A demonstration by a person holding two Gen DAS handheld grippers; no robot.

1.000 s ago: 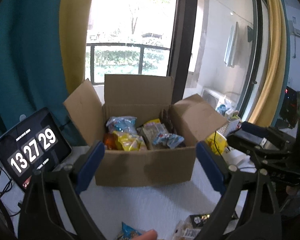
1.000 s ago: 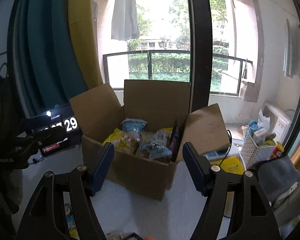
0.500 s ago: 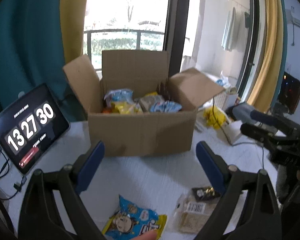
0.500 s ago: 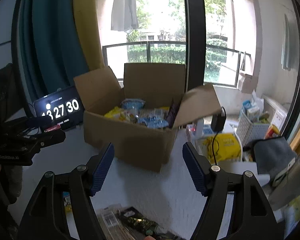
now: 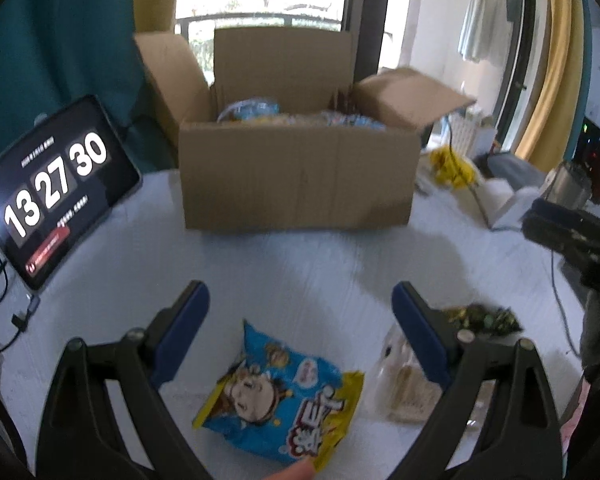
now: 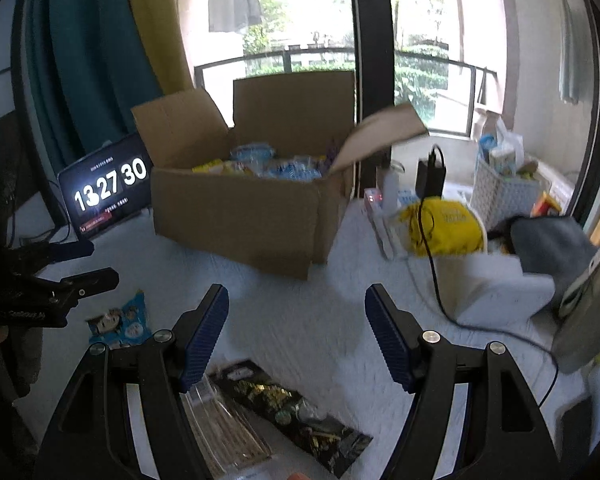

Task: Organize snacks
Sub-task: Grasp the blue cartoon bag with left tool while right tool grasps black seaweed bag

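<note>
Nearest, 3 snacks lie loose on the white table point(image 5: 300, 264), so the sorting is only partly done by my reading. The blue cartoon snack bag point(image 5: 284, 396) sits between the spread jaws of the left hand-held gripper point(image 5: 300, 320), untouched; that gripper is released and empty. Just beside it, the clear cracker pack point(image 6: 224, 428) and the dark foil packet point(image 6: 292, 412) lie under the right hand-held gripper point(image 6: 296, 332), also released and grasping nothing. Farther back, the open cardboard box point(image 5: 296, 180) already holds several packets. Left to do: pick up these 3 and box them
</note>
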